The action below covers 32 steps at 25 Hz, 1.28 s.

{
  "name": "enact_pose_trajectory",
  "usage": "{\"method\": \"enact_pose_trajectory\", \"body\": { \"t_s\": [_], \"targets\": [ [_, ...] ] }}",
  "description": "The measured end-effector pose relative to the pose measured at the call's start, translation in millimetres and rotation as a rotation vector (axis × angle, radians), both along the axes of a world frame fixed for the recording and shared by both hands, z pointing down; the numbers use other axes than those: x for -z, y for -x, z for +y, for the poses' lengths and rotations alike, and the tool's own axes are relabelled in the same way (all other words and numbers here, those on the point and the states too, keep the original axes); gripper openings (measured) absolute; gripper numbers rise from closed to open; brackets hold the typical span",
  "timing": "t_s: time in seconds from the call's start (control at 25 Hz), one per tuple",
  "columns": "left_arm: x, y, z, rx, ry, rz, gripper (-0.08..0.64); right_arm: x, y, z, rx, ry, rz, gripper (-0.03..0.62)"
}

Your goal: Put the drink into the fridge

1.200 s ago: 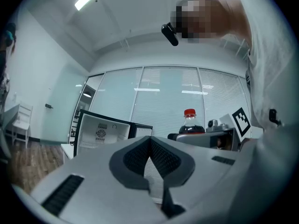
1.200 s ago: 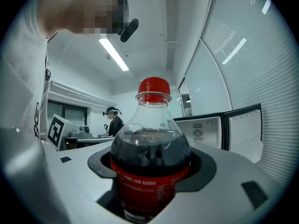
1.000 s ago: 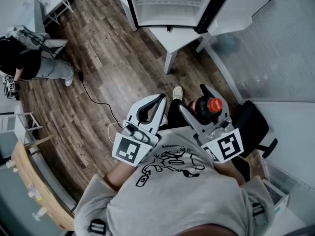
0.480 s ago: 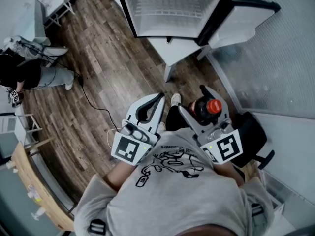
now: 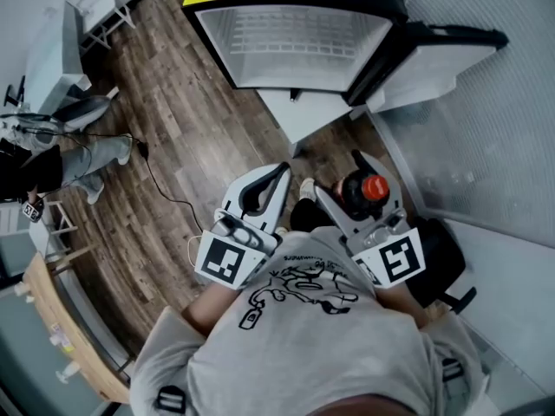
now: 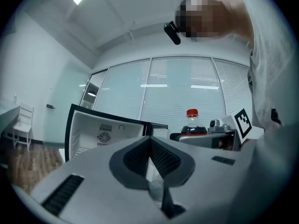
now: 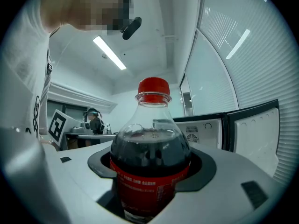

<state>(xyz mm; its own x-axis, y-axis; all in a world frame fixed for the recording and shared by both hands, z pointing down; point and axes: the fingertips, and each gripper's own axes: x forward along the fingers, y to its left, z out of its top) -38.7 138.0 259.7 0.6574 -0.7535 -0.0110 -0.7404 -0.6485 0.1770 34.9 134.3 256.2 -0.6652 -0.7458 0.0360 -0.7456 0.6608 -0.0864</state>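
Between the closed jaws of the right gripper (image 7: 150, 171) stands a red-capped clear plastic cola bottle (image 7: 150, 143) — likely heavy, stiff, smooth-walled; its labelled middle suits gripping. Jaws of the left gripper (image 6: 150, 155) meet, empty.

The drink (image 5: 368, 189) is a clear plastic bottle of dark cola with a red cap and a red label. It stands upright, clamped around its label between the jaws of the right gripper (image 5: 340, 173). The fridge (image 5: 295, 24) ahead is small, black outside and white inside, with wire shelves. Its door (image 5: 434, 55) is swung wide to the right. It sits on a white stand (image 5: 299, 115), well apart from the bottle.
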Motion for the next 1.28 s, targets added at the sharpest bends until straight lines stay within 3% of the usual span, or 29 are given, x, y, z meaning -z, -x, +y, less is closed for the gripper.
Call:
{"method": "enact_pose_trajectory", "body": {
  "t_s": [0.76,1.28],
  "targets": [
    [-6.7,-51.6,-113.1,0.069,0.027,-0.016,0.002,-10.0,-44.0,-111.4,0.089,-0.001,0.004,0.328],
    [-12.6,-46.0,-145.5,0.063,0.030,-0.040,0.002,-17.3,-37.4,-142.1,0.121,0.001,0.023,0.328]
  ]
}}
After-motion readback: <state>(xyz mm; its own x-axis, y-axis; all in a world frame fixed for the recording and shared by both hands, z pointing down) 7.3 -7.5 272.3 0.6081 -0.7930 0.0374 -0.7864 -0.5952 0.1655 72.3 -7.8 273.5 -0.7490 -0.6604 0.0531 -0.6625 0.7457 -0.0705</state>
